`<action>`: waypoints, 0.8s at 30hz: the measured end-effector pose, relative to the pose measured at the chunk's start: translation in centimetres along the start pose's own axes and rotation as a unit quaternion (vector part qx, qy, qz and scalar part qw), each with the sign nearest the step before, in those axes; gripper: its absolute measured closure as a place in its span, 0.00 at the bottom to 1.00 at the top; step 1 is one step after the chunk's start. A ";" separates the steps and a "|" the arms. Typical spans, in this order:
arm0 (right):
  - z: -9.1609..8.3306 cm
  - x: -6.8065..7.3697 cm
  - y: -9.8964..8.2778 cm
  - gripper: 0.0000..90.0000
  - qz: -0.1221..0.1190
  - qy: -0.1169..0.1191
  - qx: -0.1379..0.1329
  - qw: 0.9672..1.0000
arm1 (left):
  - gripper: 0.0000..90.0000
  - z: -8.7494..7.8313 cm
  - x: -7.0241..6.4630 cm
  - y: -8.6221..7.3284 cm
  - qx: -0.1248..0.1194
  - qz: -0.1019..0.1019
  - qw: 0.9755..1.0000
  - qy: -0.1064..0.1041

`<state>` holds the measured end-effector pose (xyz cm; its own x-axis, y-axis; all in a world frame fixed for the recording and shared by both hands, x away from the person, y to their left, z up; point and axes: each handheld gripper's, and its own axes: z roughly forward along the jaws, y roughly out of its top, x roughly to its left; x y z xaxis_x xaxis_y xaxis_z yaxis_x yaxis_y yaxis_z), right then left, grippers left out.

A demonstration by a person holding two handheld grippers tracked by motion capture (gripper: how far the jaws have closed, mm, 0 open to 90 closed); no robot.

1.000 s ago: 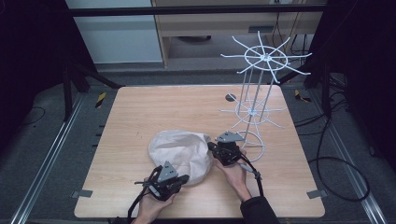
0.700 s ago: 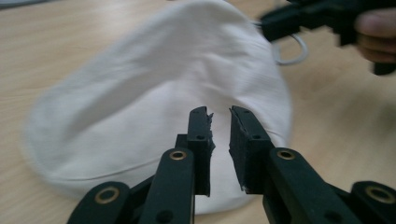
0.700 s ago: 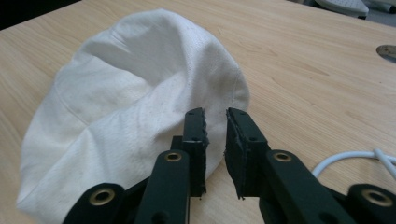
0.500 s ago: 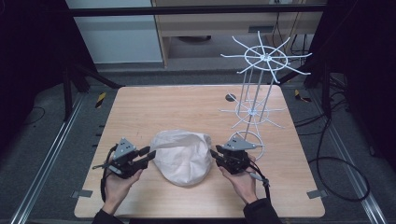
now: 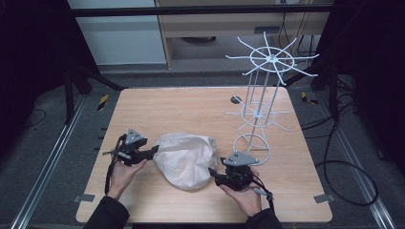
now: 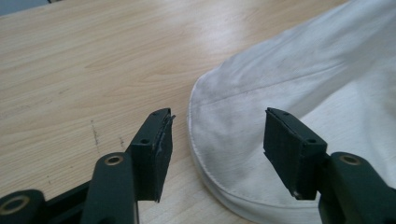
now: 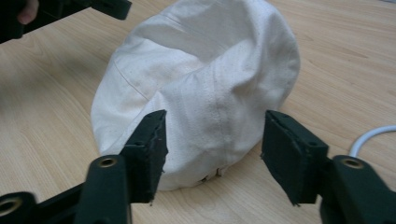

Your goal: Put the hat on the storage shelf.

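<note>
- A square light-wood table [image 5: 181,107] with rounded corners stands in the middle of a dim room.
- A white wire rack with two spoked wheels [image 5: 267,95] stands near the table's right edge, on a ring base.
- A small dark round mark [image 5: 236,99] sits near the table's far edge.
- Grey carpeted floor [image 5: 43,157] surrounds the table, crossed by metal floor rails [image 5: 52,164] and black cables [image 5: 346,167].
- A pale wooden cabinet [image 5: 224,24] stands beyond the table's far edge, beside a white panel [image 5: 119,33].
</note>
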<state>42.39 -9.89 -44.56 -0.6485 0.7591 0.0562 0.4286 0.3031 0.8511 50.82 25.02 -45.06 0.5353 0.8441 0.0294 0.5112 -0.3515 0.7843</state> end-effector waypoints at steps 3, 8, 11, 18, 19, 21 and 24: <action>0.4 0.3 -0.1 0.36 0.000 0.001 0.002 1.000 | 0.43 0.7 0.0 -0.2 0.016 -0.002 1.000 -0.004; 1.5 0.6 -0.4 0.35 -0.003 0.001 0.012 1.000 | 0.38 1.5 -0.6 -0.8 0.033 0.007 0.999 0.000; 2.0 0.6 -0.5 0.41 -0.004 -0.001 0.020 1.000 | 0.40 1.9 -0.3 -1.2 0.039 -0.002 0.999 -0.004; 2.8 0.3 -0.8 0.63 -0.003 -0.010 0.031 0.999 | 0.48 2.1 0.5 -1.7 0.030 -0.023 0.999 -0.032; 2.8 0.3 -0.8 0.66 -0.002 -0.013 0.029 0.999 | 0.51 2.1 0.4 -1.7 0.030 -0.027 0.998 -0.037; 2.9 0.2 -0.8 0.71 -0.004 -0.014 0.029 0.999 | 0.58 2.1 0.4 -1.7 0.031 -0.028 0.998 -0.041; 3.2 0.2 -0.8 0.78 -0.002 -0.015 0.032 0.999 | 0.68 2.2 0.4 -1.8 0.036 -0.035 0.998 -0.045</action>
<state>43.96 -8.18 -46.87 -0.6316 0.7745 0.0355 0.4654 0.3421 0.8163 51.61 25.13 -47.81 0.5526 0.8294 -0.0819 0.5945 -0.3233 0.7362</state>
